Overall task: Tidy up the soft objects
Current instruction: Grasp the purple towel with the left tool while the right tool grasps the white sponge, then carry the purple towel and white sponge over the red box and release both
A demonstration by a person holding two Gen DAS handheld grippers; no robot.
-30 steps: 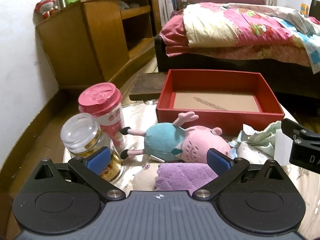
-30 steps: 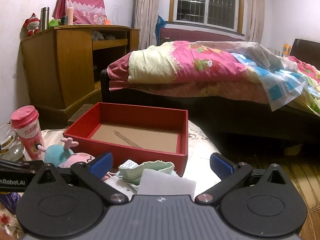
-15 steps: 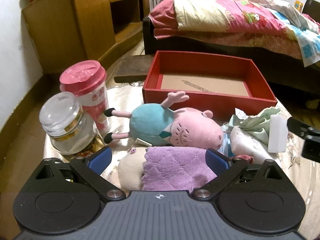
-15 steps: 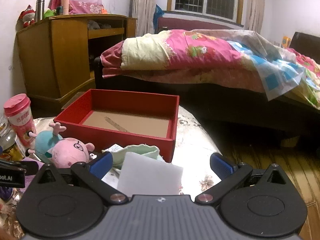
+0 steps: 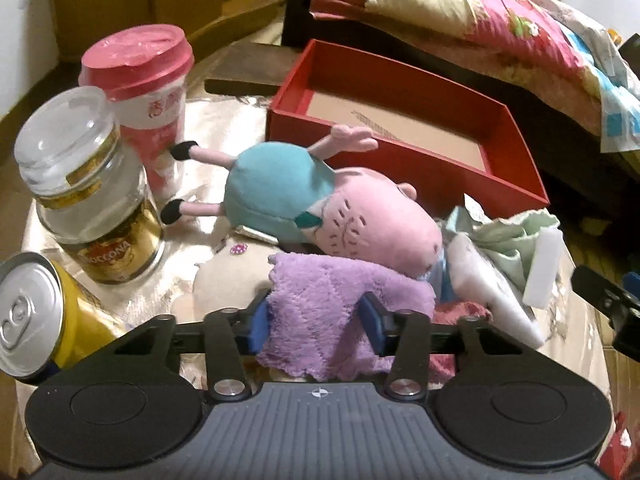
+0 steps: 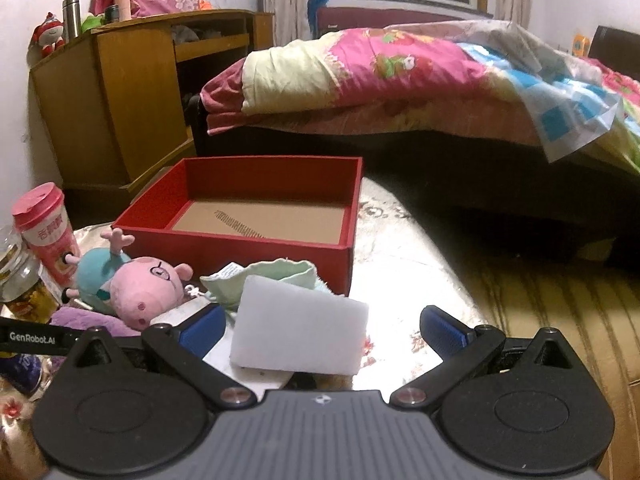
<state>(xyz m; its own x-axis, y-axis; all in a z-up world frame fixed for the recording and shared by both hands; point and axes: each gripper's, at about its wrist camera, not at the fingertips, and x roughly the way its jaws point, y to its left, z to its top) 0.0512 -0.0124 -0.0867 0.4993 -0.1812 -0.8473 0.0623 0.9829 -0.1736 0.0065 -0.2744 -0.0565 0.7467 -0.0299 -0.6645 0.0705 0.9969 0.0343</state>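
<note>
The left tongs (image 5: 316,318) are closing, blue pads pinching the purple cloth (image 5: 344,300) bunched between them. The right tongs (image 6: 322,326) stand wide around the white sponge (image 6: 300,336). Beyond lie the pig plush (image 5: 332,208) and the red box (image 5: 516,136).

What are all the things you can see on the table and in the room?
cloth: 1, purple, at the near edge, between the left gripper's pads
pig toy: 1, pink with a teal dress, lying in front of the box
box: 1, red, open and empty, behind the toy
sponge: 1, white, in front of the right gripper
green cloth: 1, pale green, crumpled behind the sponge
cup: 1, pink lid, far left
jar: 1, glass with a gold label, beside the cup
can: 1, yellow, near left
bed: 1, pink quilt, behind
cabinet: 1, wooden, left wall
left gripper: 1, black, jaws closing on the purple cloth
right gripper: 1, black, open
</note>
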